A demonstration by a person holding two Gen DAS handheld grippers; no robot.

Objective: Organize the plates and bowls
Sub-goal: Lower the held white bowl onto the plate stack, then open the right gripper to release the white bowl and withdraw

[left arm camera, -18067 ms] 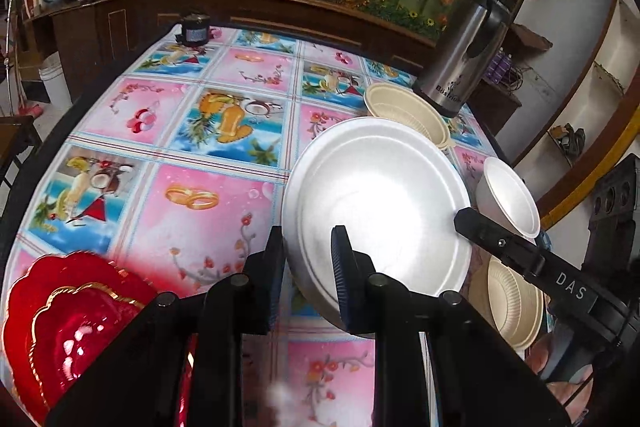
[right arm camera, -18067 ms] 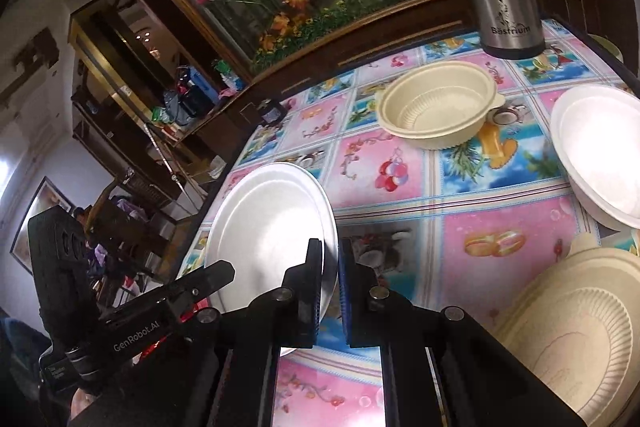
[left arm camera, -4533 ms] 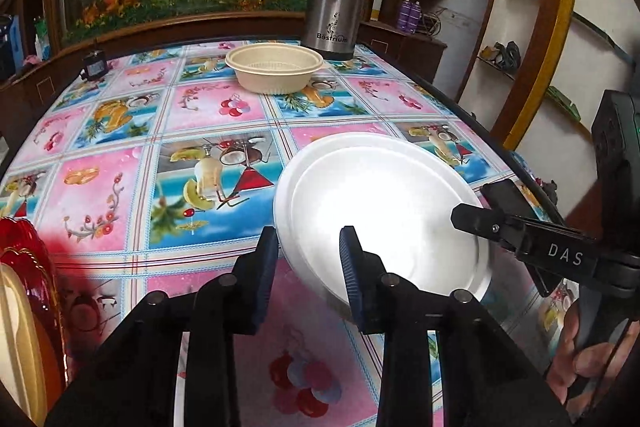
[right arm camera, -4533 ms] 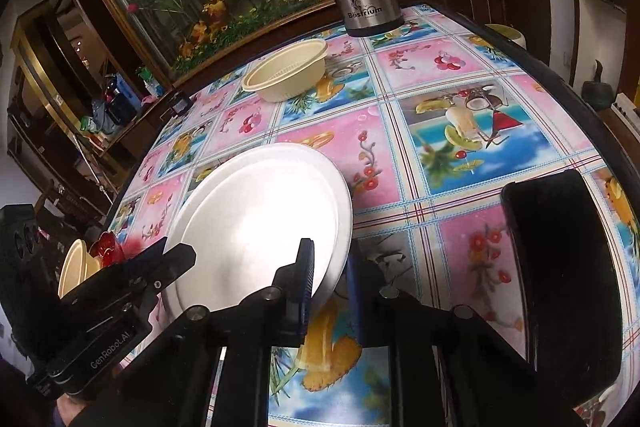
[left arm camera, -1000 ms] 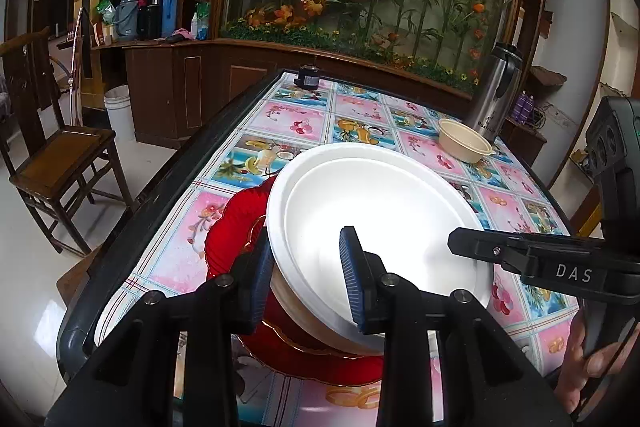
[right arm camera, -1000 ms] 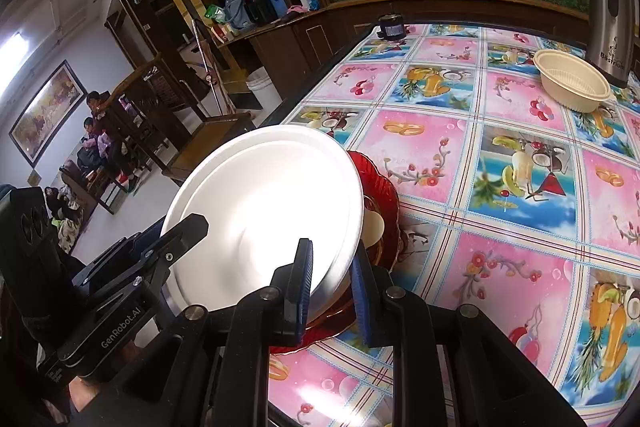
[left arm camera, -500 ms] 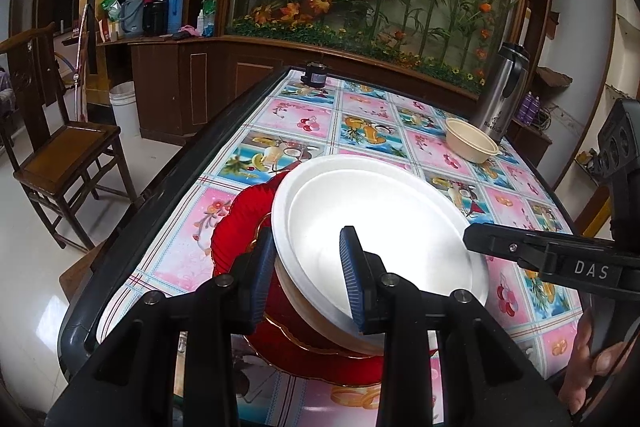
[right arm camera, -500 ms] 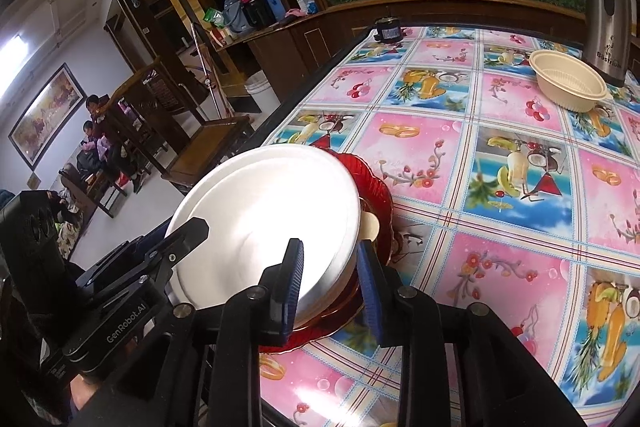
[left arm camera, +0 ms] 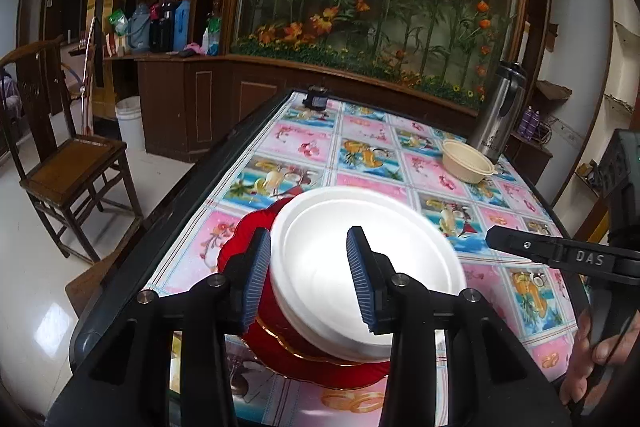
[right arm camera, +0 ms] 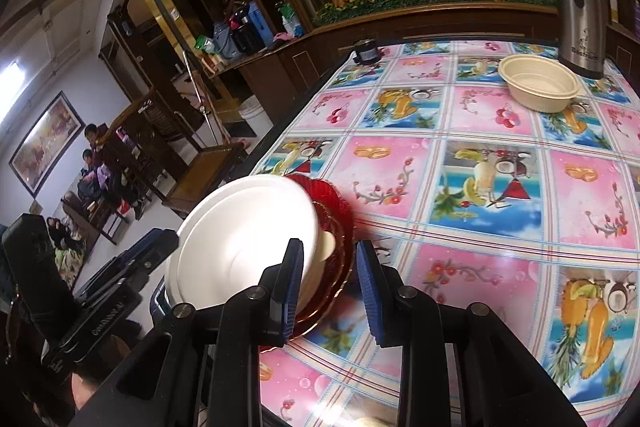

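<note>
While the white plate (left arm camera: 368, 259) is sitting on the red plates (left arm camera: 320, 359) at the table's near left corner, both the left gripper (left arm camera: 308, 275) and right gripper (right arm camera: 330, 287) are opening, pinching nothing; it is looking light, stiff, best rim-gripped.

We see our left gripper (left arm camera: 308, 275) with its jaws apart, having just widened, the near rim of the white plate (left arm camera: 368, 267) between the blue pads (left arm camera: 360, 279) with a gap on either side. The white plate rests on a stack of red plates (left arm camera: 316, 359) near the table's (left arm camera: 376, 143) close corner. Far back, a cream bowl (left arm camera: 467, 167) sits just beside a steel flask (left arm camera: 498, 107). Our right gripper (left arm camera: 560, 255) reaches in from the right edge, its jaw state unclear.
</note>
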